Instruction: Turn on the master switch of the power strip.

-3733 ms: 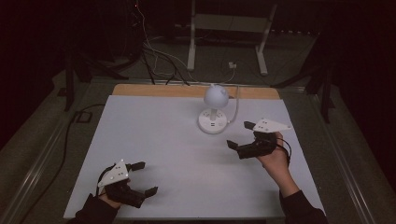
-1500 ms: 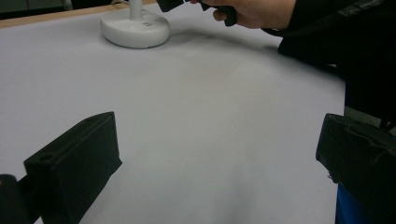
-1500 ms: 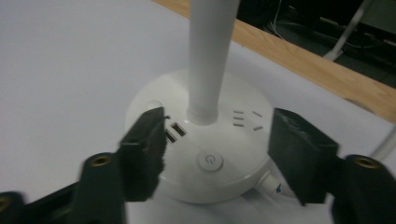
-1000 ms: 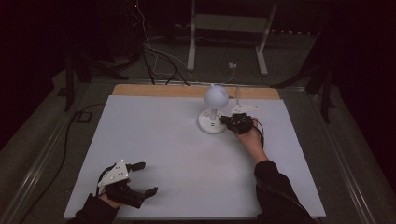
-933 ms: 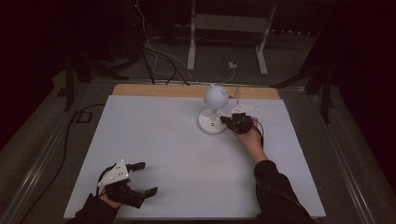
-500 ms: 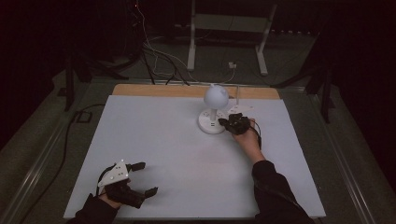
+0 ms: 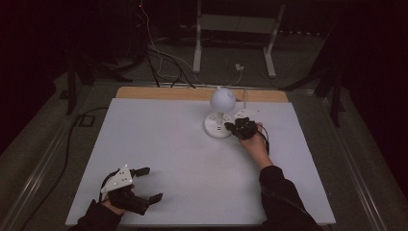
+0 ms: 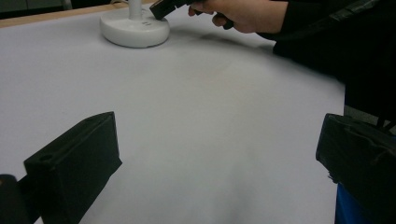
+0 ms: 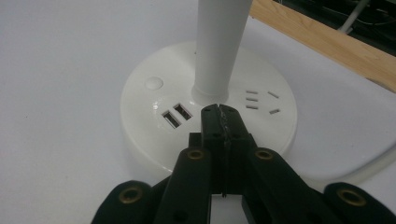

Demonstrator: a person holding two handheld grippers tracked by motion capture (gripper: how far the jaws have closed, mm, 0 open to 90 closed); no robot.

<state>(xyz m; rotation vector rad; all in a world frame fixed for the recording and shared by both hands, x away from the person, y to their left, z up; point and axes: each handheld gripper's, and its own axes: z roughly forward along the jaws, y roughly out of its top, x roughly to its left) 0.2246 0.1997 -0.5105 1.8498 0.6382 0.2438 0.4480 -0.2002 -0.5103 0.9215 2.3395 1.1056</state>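
Note:
A white desk lamp stands at the back middle of the table, with a globe head [image 7: 222, 97] on a stem [image 9: 219, 46] and a round base [image 7: 215, 127]. The base [image 9: 140, 109] carries a round button [image 9: 154, 83], two USB ports [image 9: 173, 115] and socket slots [image 9: 261, 100]. My right gripper [image 9: 218, 109] is shut with nothing in it, its tips over the base just in front of the stem. From above, the right gripper [image 7: 231, 127] meets the base's right side. My left gripper [image 7: 151, 184] rests open at the near left, jaws wide apart [image 8: 217, 158].
White sheet [image 7: 168, 144] covers the table, with a wooden strip [image 7: 168, 93] along the far edge. The lamp's white cable [image 9: 373, 163] trails off to the right of the base. Stands and cables [image 7: 159, 53] lie on the dark floor beyond.
The right gripper has come from the table's right side to the lamp base and shut; over the last second it edged slightly left. The left gripper has not moved.

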